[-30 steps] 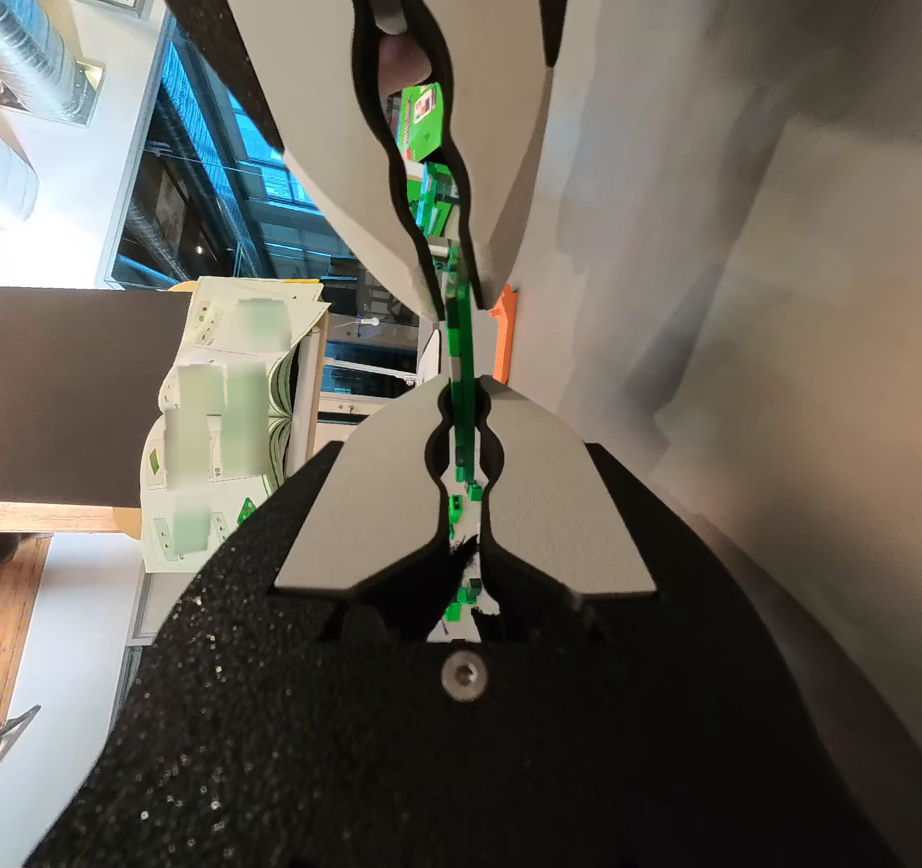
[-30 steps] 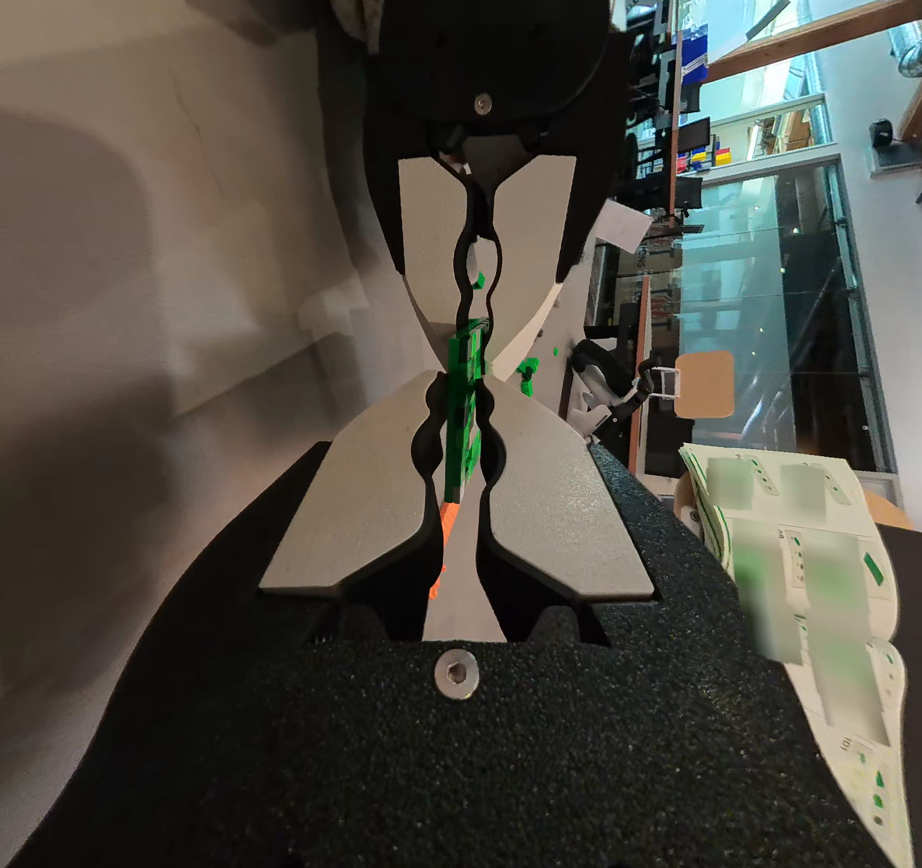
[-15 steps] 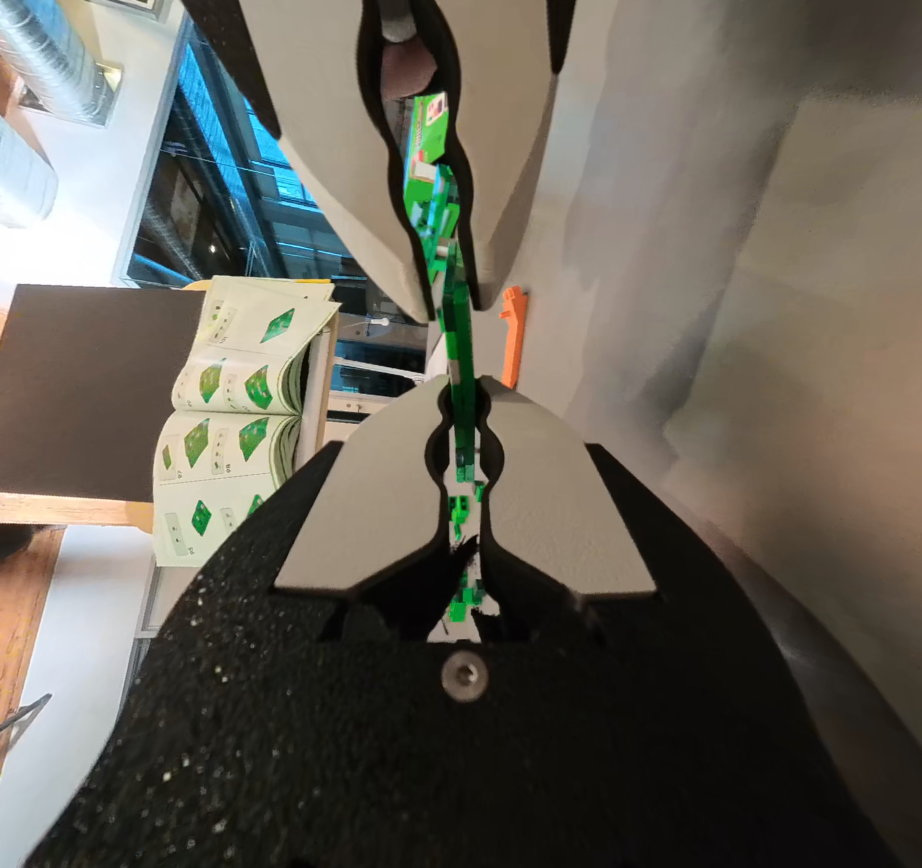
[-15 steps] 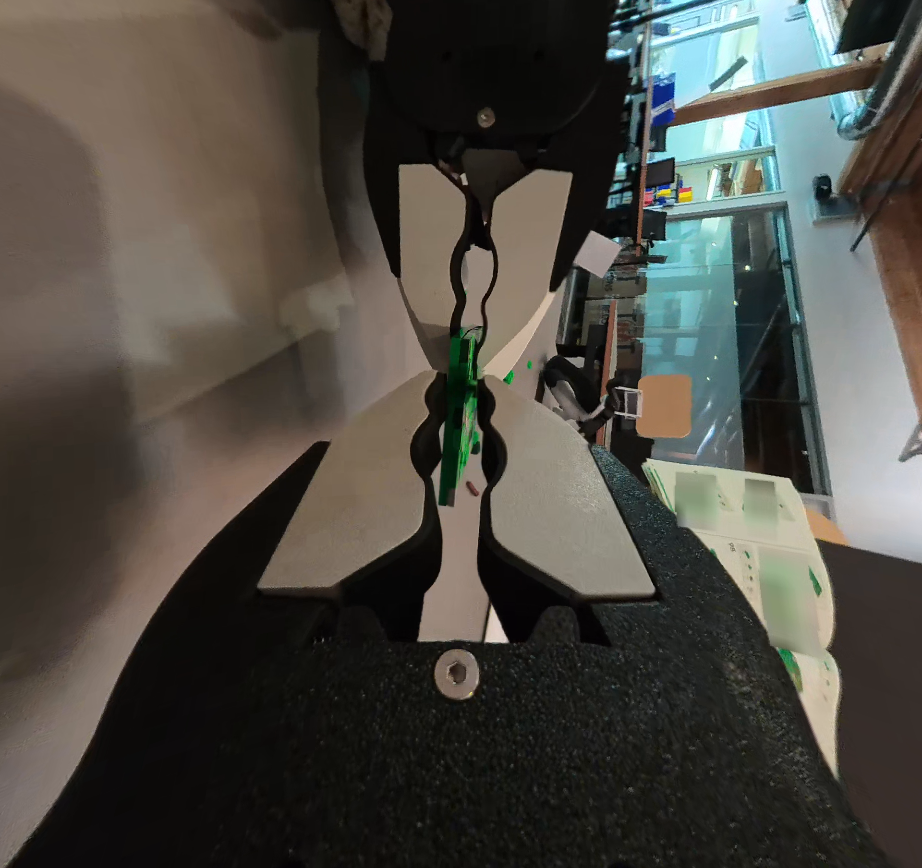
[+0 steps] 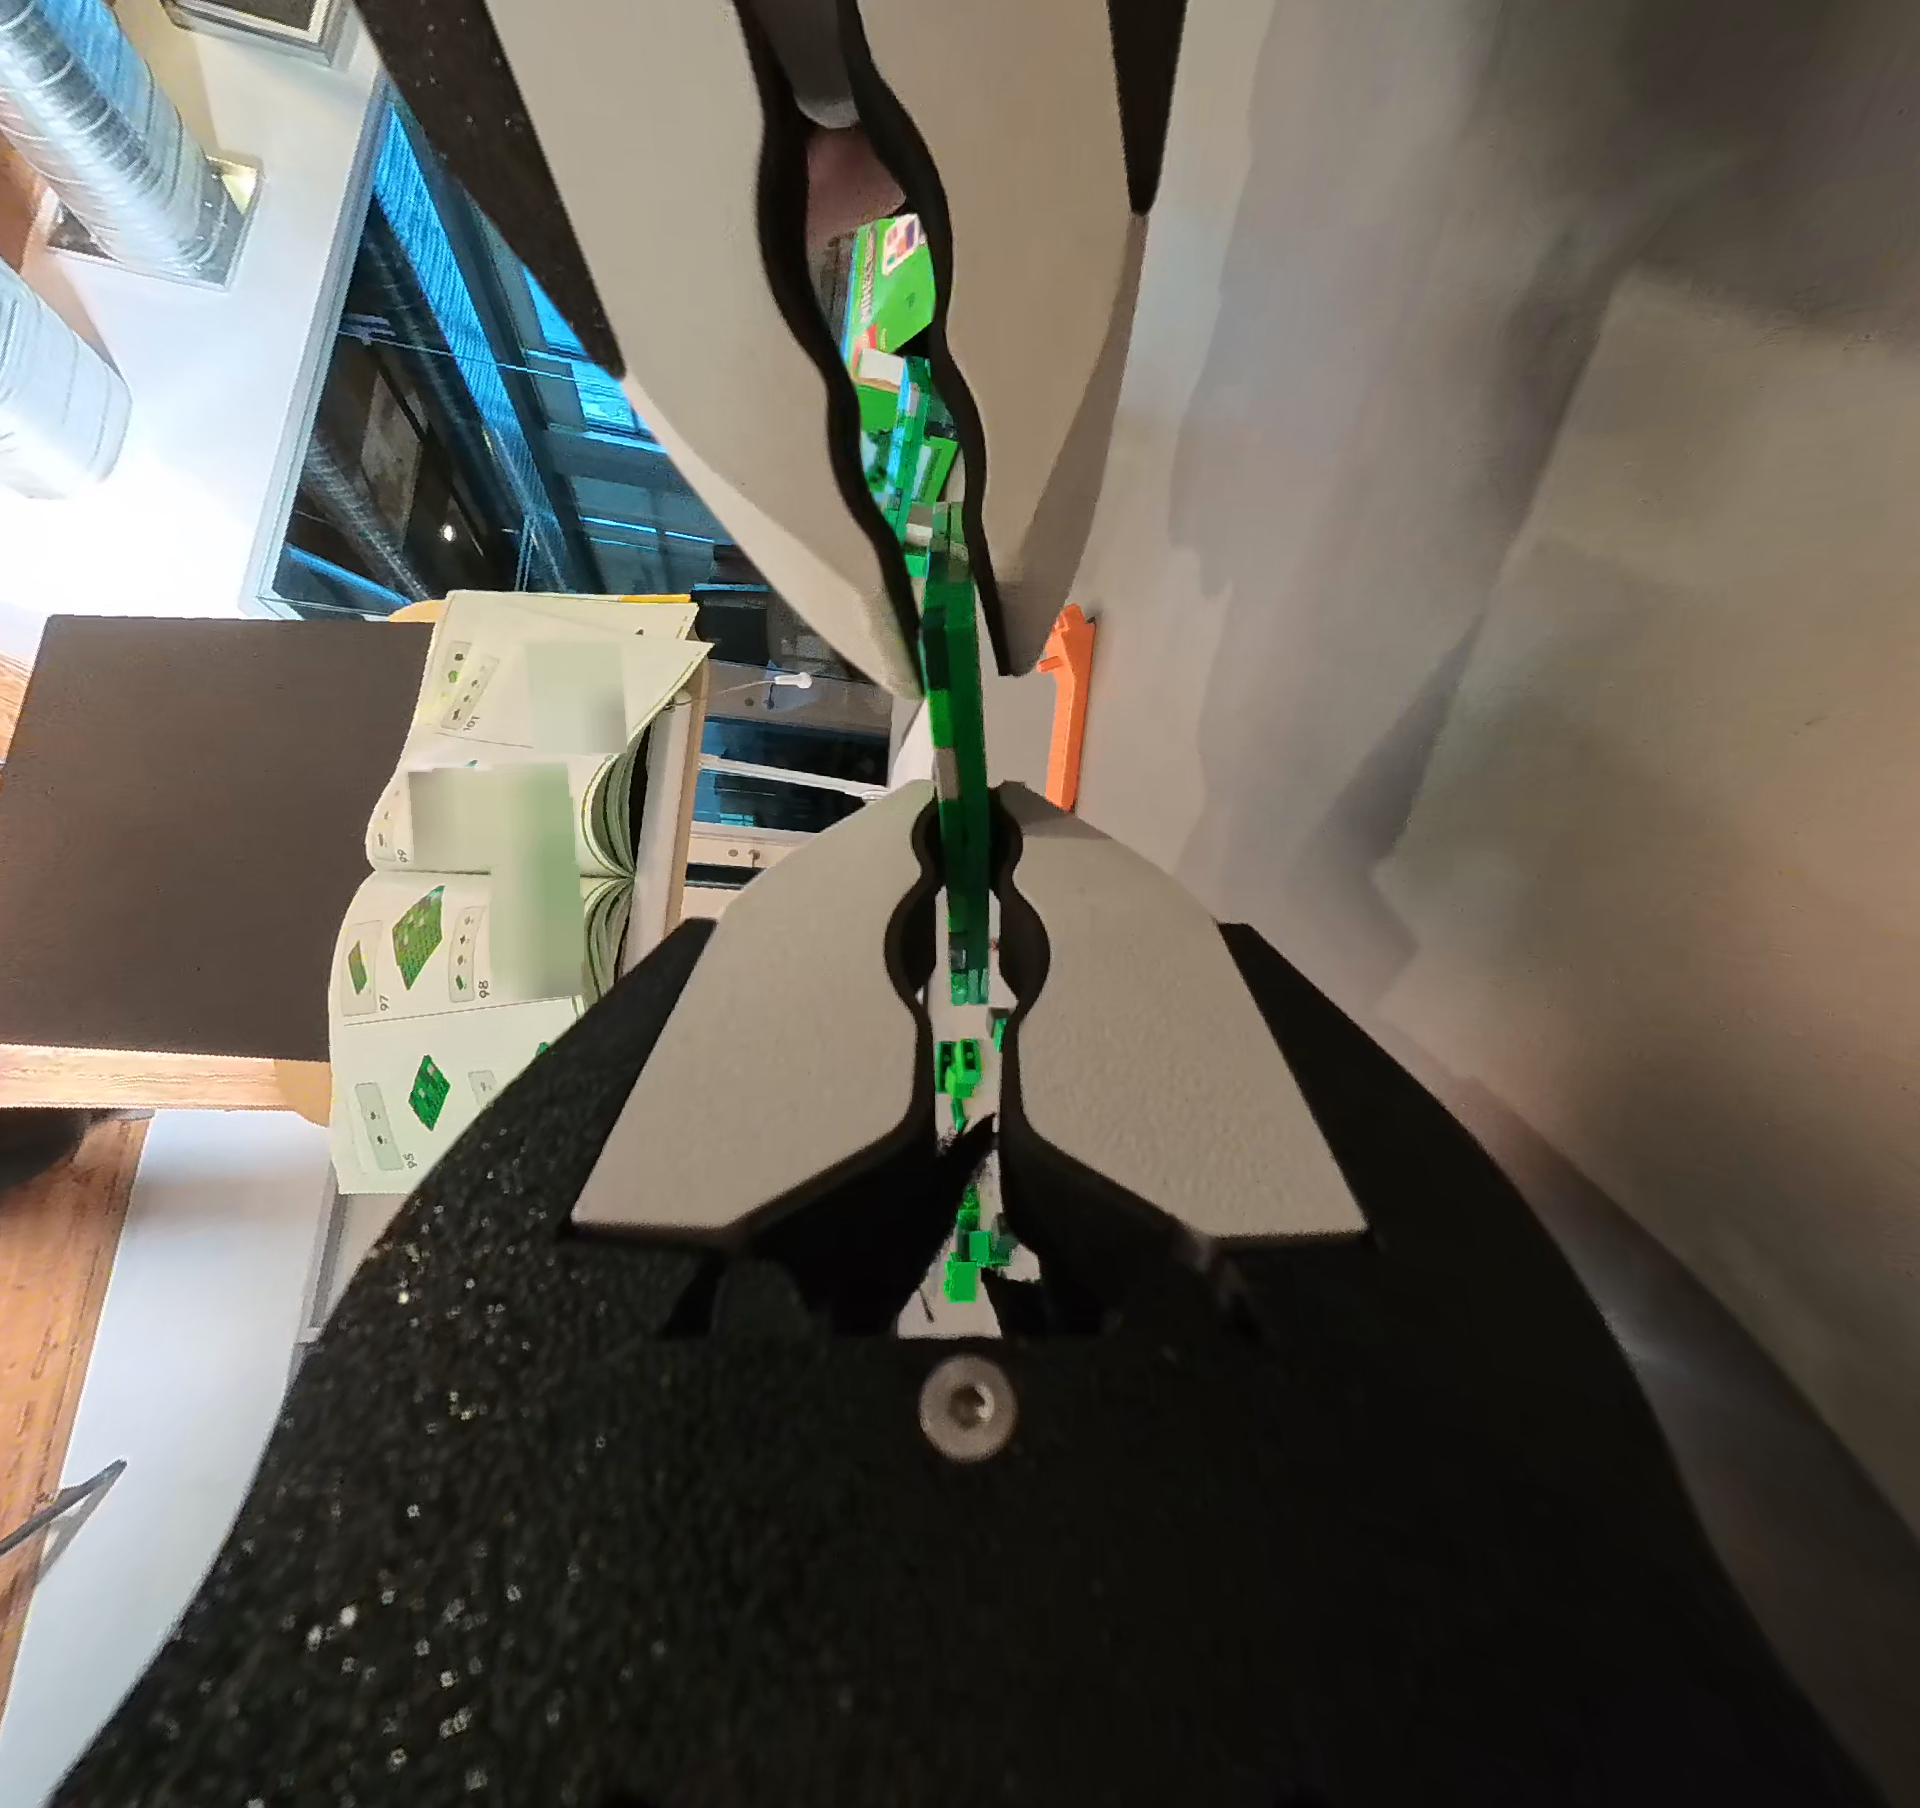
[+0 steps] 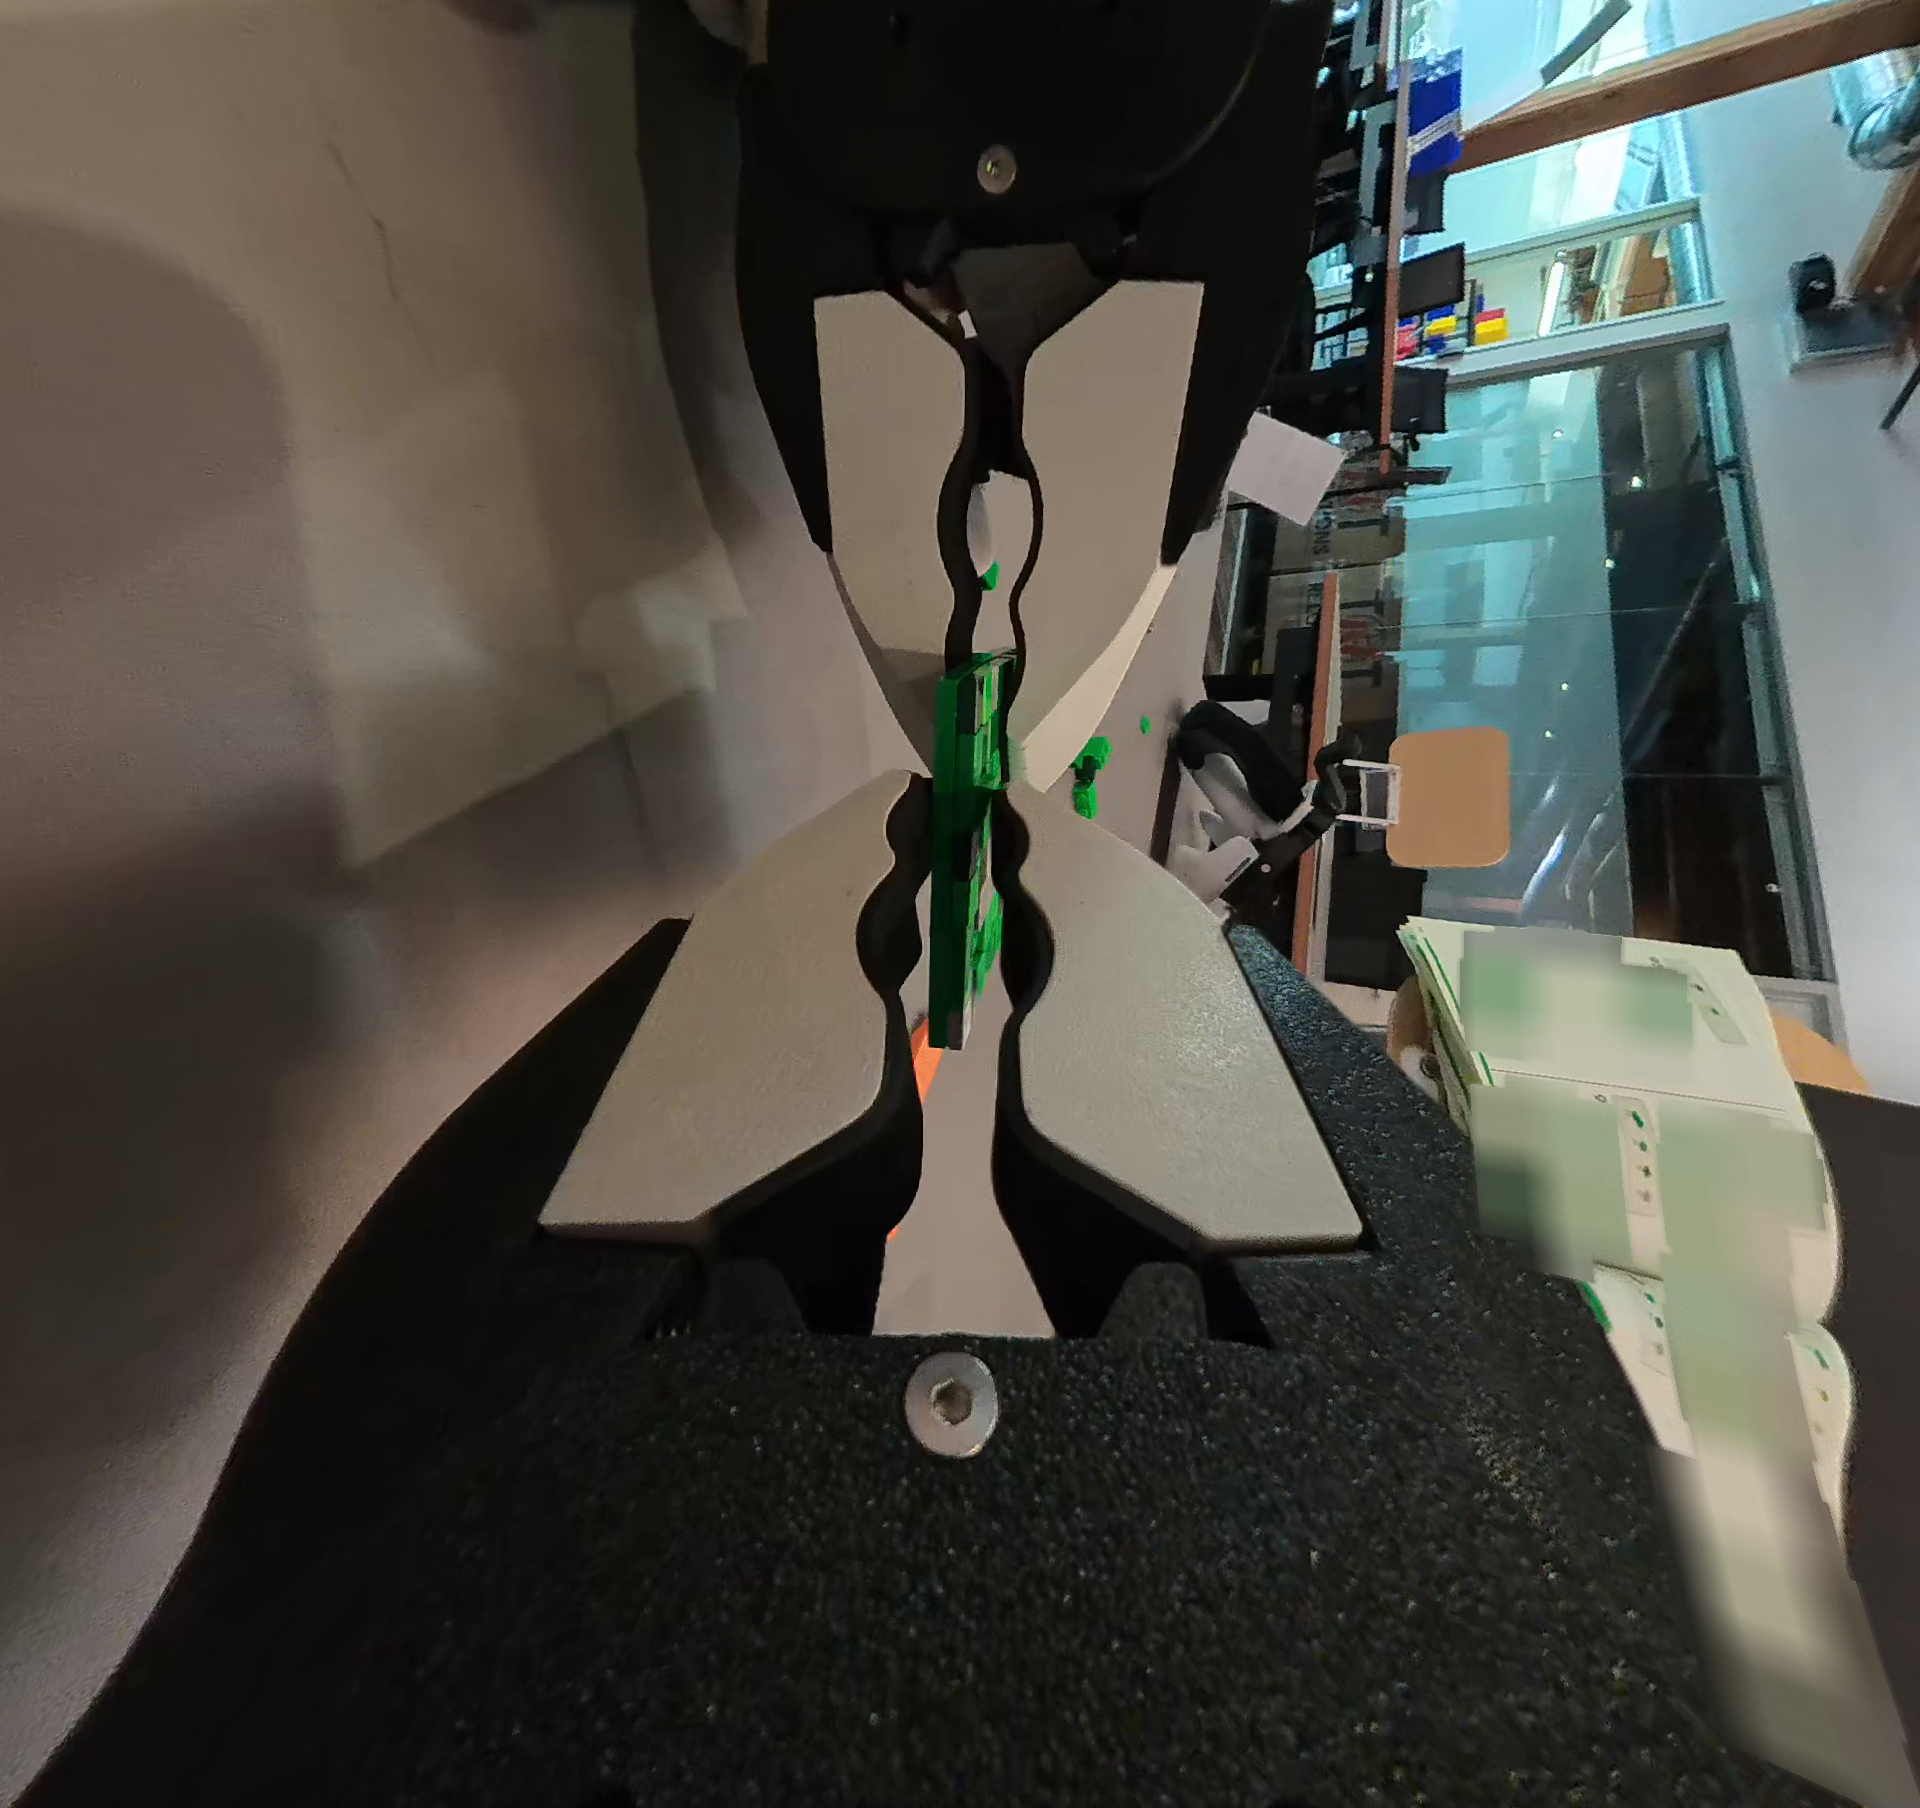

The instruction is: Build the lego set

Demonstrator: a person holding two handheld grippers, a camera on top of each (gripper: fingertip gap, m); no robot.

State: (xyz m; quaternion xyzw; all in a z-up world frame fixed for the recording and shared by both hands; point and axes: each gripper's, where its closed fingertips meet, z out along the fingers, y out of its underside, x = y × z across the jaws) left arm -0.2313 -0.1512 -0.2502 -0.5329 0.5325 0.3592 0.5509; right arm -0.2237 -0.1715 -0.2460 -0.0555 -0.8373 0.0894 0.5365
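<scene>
Both the left gripper and the right gripper pinch one flat green lego plate mid-frame, and small loose green bricks probably wait unbuilt below.

Silver ventilation duct at ceiling; tan chair back before glass wall; white tabletop.

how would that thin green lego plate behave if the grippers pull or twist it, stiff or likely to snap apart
The green lego plate looks thin and pieced from several parts, so twisting would probably split it at the seams. Held edge-on between the left gripper and right gripper, it seems stiff and light, though smooth plastic might slip.
</scene>
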